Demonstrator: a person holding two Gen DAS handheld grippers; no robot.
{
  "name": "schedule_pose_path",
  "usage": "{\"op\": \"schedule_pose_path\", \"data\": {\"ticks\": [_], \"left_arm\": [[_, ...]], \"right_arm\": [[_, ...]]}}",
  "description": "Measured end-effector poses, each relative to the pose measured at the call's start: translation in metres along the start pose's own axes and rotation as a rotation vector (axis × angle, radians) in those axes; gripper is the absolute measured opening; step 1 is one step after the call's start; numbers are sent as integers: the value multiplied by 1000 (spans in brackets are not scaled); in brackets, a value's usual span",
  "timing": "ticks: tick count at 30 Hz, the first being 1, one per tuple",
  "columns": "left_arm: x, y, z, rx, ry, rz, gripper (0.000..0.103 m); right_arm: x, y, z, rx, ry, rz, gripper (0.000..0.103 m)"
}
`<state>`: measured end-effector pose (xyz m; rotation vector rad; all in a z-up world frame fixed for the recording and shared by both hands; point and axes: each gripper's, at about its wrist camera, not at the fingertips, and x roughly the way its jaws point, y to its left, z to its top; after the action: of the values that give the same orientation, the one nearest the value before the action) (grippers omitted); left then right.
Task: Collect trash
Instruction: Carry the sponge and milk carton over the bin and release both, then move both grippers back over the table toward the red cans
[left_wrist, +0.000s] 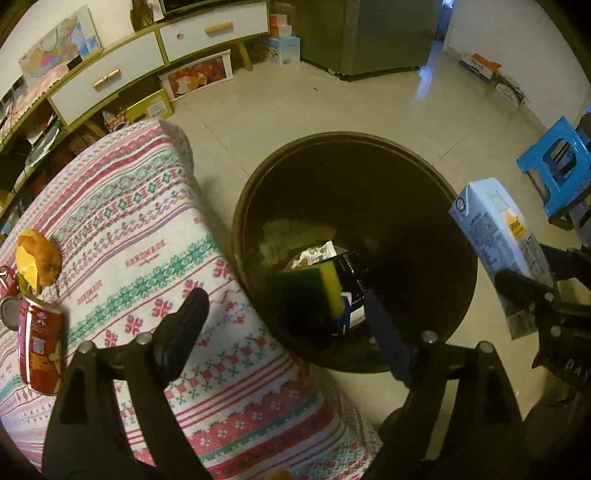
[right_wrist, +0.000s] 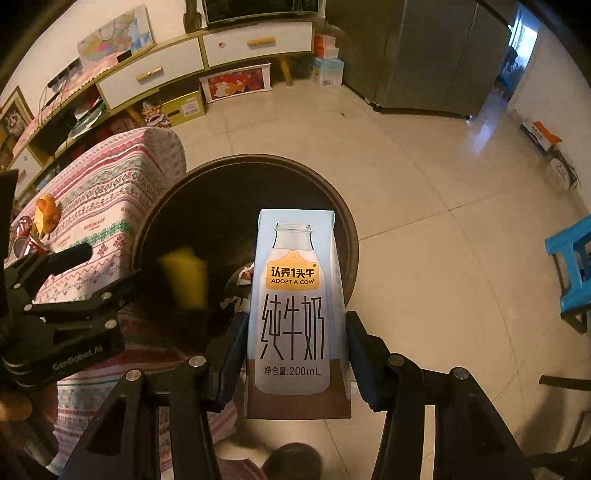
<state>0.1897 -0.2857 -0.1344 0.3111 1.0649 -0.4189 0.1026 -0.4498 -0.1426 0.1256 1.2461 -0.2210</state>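
My left gripper (left_wrist: 282, 299) stands open above the near rim of a dark round trash bin (left_wrist: 351, 134). A green-and-yellow sponge (left_wrist: 306, 295) is loose between the spread fingers, touching neither pad, over the bin's inside. The right wrist view shows the sponge (right_wrist: 184, 277) as a yellow blur. Wrappers (left_wrist: 314, 254) lie at the bin's bottom. My right gripper (right_wrist: 295, 332) is shut on a pale blue milk carton (right_wrist: 295, 295), held upright over the bin's right rim (right_wrist: 258, 157). In the left wrist view that carton (left_wrist: 495, 229) appears at the right.
A table under a patterned cloth (left_wrist: 129, 221) touches the bin's left side; a red can (left_wrist: 38, 350) and an orange-brown food scrap (left_wrist: 38, 258) lie on it. A blue stool (left_wrist: 554, 162) stands at the right. A TV cabinet (left_wrist: 110, 74), boxes and a grey fridge (left_wrist: 369, 33) line the far wall.
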Motion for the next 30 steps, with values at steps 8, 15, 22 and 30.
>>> {"op": "schedule_pose_path", "data": {"ticks": [8, 15, 22, 30], "left_arm": [[-15, 25, -19, -23, -6, 13, 86], [-33, 57, -42, -32, -11, 30, 86], [-56, 90, -62, -64, 12, 1, 87], [-90, 141, -82, -135, -50, 11, 92]], "right_arm": [[5, 2, 2, -2, 5, -10, 53], [9, 14, 6, -25, -3, -31, 53], [9, 28, 13, -60, -61, -63, 53], [3, 47, 18, -113, -134, -117, 71]]}}
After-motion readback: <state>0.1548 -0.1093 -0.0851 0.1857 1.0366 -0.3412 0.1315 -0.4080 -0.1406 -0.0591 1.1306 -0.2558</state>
